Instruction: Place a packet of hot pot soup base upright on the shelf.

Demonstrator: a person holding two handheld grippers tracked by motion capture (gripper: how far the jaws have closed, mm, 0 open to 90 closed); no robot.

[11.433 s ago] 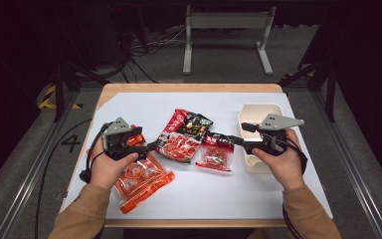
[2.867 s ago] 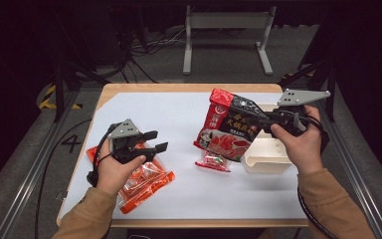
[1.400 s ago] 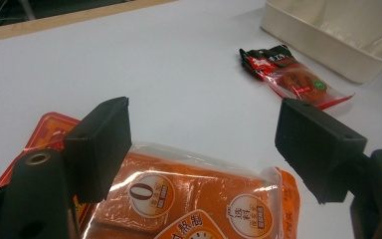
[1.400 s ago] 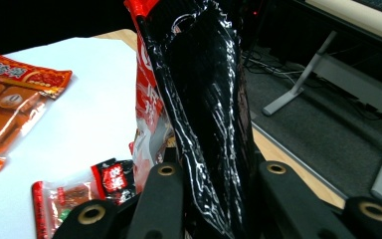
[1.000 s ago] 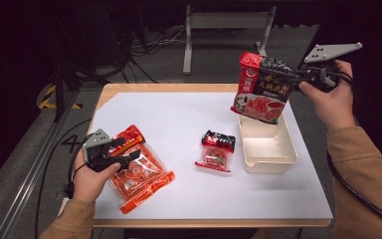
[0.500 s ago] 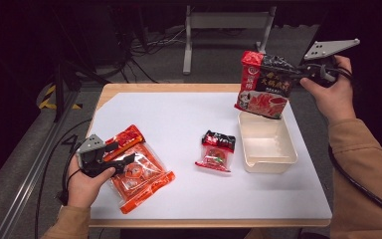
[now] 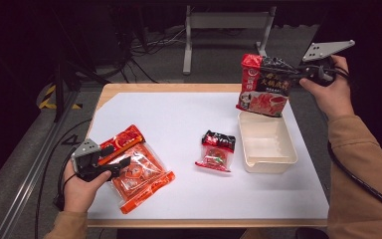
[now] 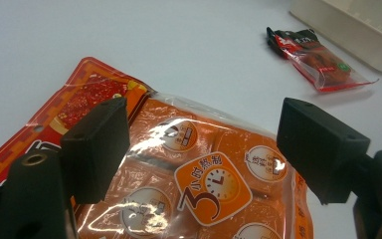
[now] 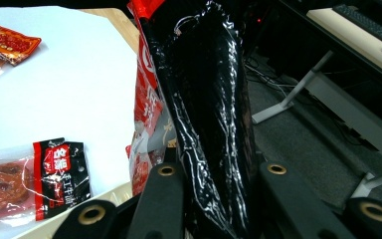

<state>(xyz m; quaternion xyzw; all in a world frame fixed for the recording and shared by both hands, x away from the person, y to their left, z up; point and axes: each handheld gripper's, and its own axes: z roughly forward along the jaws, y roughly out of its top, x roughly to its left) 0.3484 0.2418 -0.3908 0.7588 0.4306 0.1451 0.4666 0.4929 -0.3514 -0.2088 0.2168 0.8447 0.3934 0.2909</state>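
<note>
My right gripper (image 7: 298,74) is shut on the top of a large red and black packet (image 7: 263,85), which hangs in the air over the far end of the cream tray (image 7: 271,166). Seen along the right gripper (image 9: 219,199), that packet (image 9: 204,99) is pinched between both jaws. My left gripper (image 7: 115,155) rests open at the table's near left, just over a flat orange packet (image 7: 142,177). Its jaws stand wide apart above the packet (image 8: 214,174), with nothing gripped between them. A small red and black packet (image 7: 216,151) lies left of the tray.
A white sheet (image 7: 179,119) covers the wooden table. The tray (image 8: 358,25) lies beyond the small packet (image 8: 323,57). Past the table's far edge are a dark floor with cables (image 7: 149,45) and a metal stand (image 7: 219,20).
The right gripper and its packet have shifted slightly, still above the tray's far end. The left gripper has stayed over the orange packet.
</note>
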